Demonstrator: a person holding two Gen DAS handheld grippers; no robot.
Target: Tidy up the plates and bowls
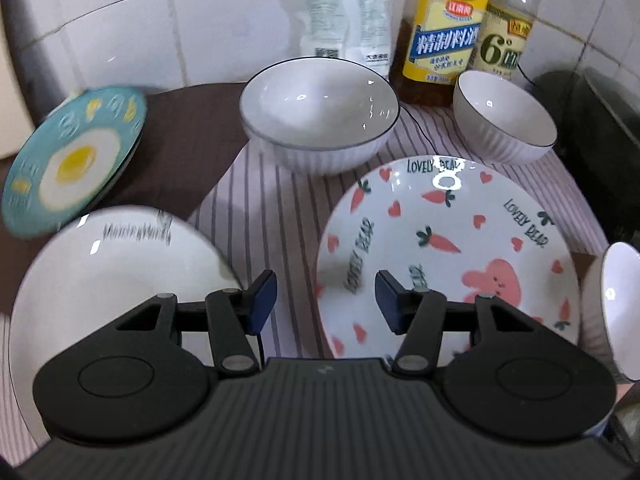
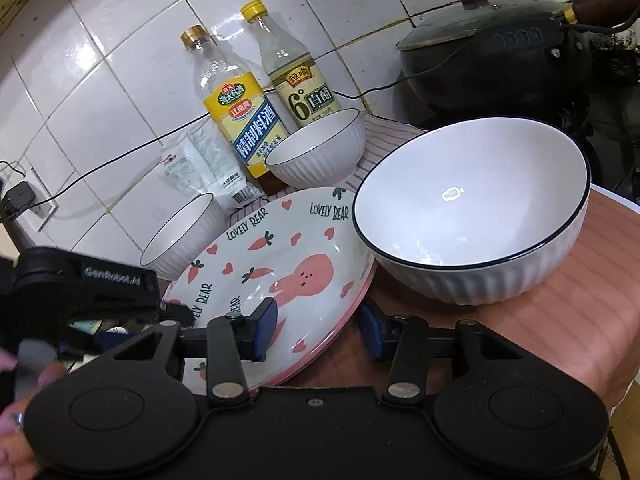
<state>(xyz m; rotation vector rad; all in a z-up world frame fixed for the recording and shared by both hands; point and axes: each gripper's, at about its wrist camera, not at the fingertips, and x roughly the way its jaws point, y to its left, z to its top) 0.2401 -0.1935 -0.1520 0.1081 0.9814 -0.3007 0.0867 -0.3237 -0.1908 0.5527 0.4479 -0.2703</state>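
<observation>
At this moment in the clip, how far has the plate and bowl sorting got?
Hardly started, judging by the spread. Nothing is stacked: the bear plate, white plate, egg plate, large bowl and small bowl each sit alone. Nothing is in hand: the left gripper is open and empty, and the right gripper is open around the bear plate's rim. All grouping remains.

Your left matte-black two-finger gripper (image 1: 326,300): ribbed dark-grey housing, two round black side discs with embossed circles, black linkage arms on silver pivot pins, navy-blue rectangular finger pads (image 1: 262,300). Your right matte-black two-finger gripper (image 2: 316,330): same build, smoother black top plate with one small centre screw. In the right wrist view, the left unit's black body reads "GenRobot.AI" in white. Your pinkish bare-skinned hand (image 2: 16,432) shows blurred at lower left.
</observation>
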